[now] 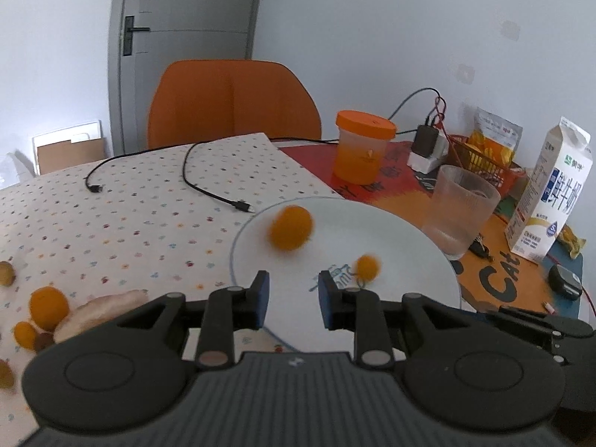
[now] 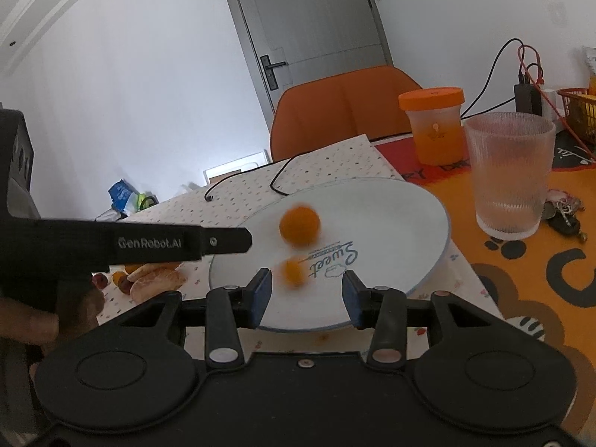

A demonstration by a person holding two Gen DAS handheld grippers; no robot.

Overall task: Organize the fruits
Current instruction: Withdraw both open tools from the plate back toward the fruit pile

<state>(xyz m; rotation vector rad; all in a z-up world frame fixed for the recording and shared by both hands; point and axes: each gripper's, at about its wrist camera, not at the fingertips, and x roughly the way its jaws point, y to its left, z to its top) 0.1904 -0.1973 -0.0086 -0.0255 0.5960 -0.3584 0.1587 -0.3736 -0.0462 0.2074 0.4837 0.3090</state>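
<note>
A white plate [image 1: 391, 231] lies on the table, also in the right wrist view [image 2: 391, 208]. Two orange fruits sit on it, both motion-blurred: a larger one [image 1: 290, 227] [image 2: 300, 225] and a smaller one [image 1: 367, 266] [image 2: 292, 272]. My left gripper [image 1: 292, 298] is open and empty over the plate's near rim. My right gripper [image 2: 305, 296] is open and empty over the plate's near edge, with the small fruit just ahead of its left finger. More fruit [image 1: 48, 307] and peeled segments [image 1: 100, 311] lie on the spotted cloth to the left.
A ribbed glass [image 1: 460, 210] [image 2: 508, 175], an orange-lidded jar [image 1: 363, 147] [image 2: 434, 126] and a milk carton [image 1: 551, 190] stand right of the plate. Black cables [image 1: 208, 188] cross the cloth. An orange chair [image 1: 231, 102] stands behind. The left gripper's body [image 2: 111, 246] is at my right gripper's left.
</note>
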